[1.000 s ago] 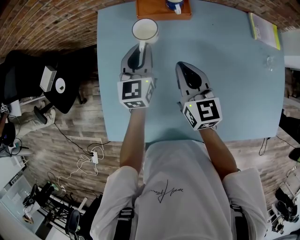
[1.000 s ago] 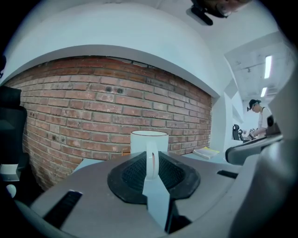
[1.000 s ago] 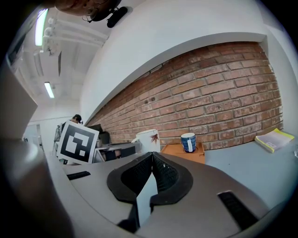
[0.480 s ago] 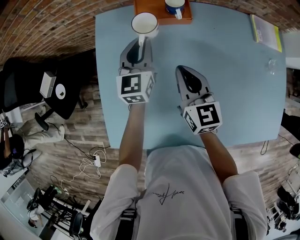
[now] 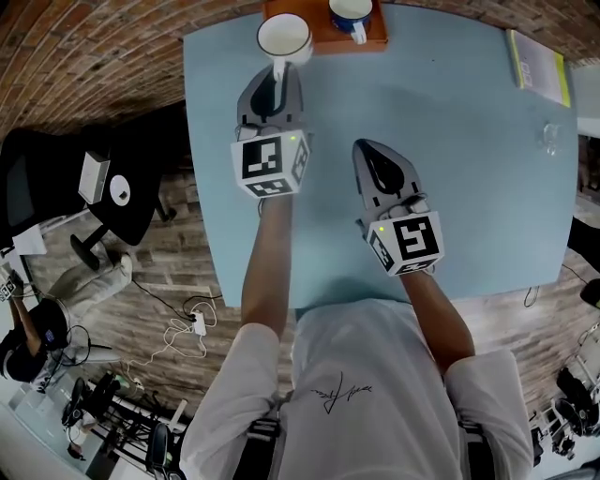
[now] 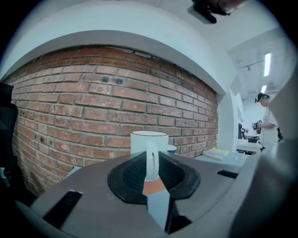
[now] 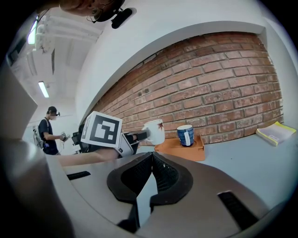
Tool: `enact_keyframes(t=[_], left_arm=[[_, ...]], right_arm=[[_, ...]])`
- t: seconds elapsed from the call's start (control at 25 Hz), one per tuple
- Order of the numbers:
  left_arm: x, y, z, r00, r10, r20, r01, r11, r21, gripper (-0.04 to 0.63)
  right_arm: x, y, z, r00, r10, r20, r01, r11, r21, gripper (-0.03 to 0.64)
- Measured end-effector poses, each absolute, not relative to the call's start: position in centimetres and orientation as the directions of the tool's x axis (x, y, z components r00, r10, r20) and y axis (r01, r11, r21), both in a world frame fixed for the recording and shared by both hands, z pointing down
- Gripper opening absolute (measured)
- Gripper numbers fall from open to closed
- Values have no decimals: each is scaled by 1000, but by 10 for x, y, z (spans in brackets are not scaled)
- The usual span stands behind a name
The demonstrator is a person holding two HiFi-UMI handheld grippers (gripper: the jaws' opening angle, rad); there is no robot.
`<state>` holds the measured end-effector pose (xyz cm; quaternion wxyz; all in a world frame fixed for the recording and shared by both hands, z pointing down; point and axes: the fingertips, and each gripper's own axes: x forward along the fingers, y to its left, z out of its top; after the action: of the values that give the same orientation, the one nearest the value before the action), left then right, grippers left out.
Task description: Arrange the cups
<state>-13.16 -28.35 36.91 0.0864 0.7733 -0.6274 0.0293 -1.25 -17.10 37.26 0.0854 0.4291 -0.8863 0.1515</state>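
The left gripper (image 5: 277, 77) was clamped on the handle of the white mug (image 5: 284, 36), which it held upright above the blue table (image 5: 469, 169), just at the left end of the orange tray (image 5: 328, 37) (a blue striped cup (image 5: 352, 9) stood on it). The right gripper (image 5: 366, 148) was closed and empty, lower over the table.
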Motion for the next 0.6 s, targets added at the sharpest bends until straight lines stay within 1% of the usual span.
enact_keyframes(t=[0.32, 0.6], left_arm=[[-132, -311, 375, 204, -968, 144, -977, -193, 89, 57], [-138, -328, 388, 182, -973, 139, -976, -162, 144, 57]], right_arm=[[-11, -176, 383, -602, -740, 299, -798, 569, -199, 21], [-6, -178, 400, -601, -728, 330, -798, 567, -204, 21]])
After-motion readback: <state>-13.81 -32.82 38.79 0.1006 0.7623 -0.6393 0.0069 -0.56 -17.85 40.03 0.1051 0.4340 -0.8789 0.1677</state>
